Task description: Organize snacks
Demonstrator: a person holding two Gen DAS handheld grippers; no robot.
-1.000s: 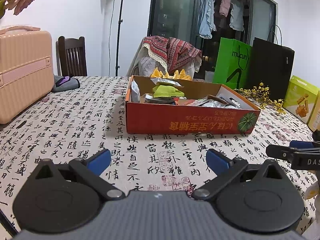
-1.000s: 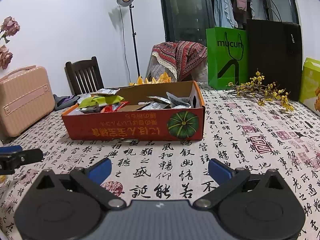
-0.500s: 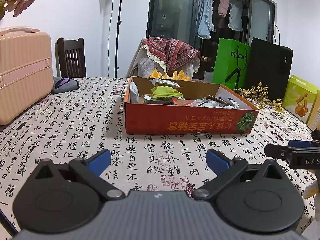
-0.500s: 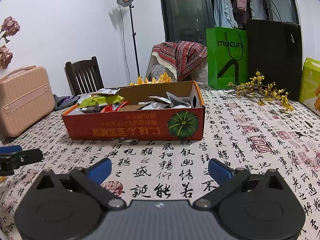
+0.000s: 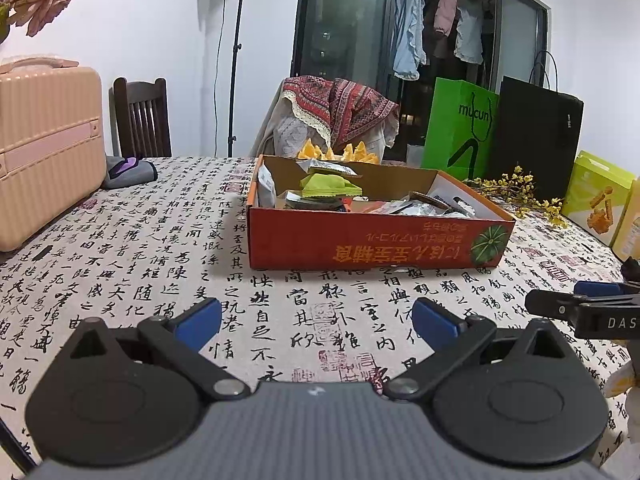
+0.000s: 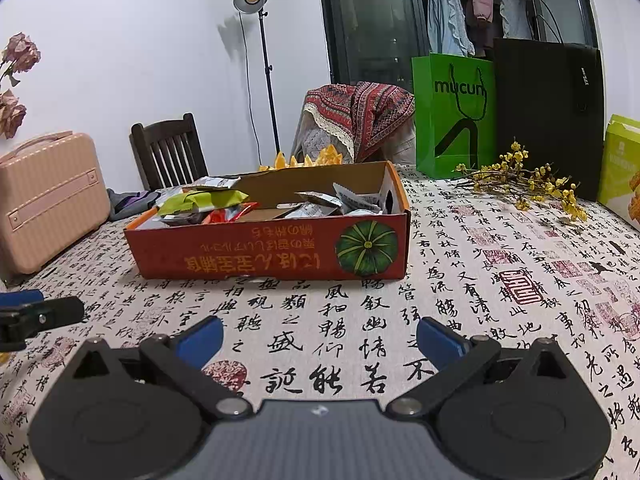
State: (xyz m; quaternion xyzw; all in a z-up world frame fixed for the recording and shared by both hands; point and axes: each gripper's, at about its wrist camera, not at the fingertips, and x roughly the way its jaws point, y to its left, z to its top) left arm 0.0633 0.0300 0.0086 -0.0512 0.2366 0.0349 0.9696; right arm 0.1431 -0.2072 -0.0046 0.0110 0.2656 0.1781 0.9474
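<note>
An orange cardboard box [image 5: 372, 242] stands on the calligraphy tablecloth and holds several snack packets, with a green packet [image 5: 330, 185] on top. It also shows in the right wrist view [image 6: 264, 250], with the green packet [image 6: 200, 200] at its left end. My left gripper [image 5: 316, 322] is open and empty, low over the cloth in front of the box. My right gripper [image 6: 318, 334] is open and empty, also in front of the box. Each gripper's tip shows at the edge of the other's view.
A pink suitcase [image 5: 44, 148] stands at the left. A grey pouch [image 5: 130, 172] lies beside it. Green [image 6: 454, 116] and black [image 6: 548, 116] paper bags, yellow flower sprigs [image 6: 524, 184] and a yellow-green snack carton [image 5: 598, 196] are at the right. Chairs stand behind the table.
The left gripper has risen or tilted very slightly. The right gripper has hardly moved. Both stay open and empty.
</note>
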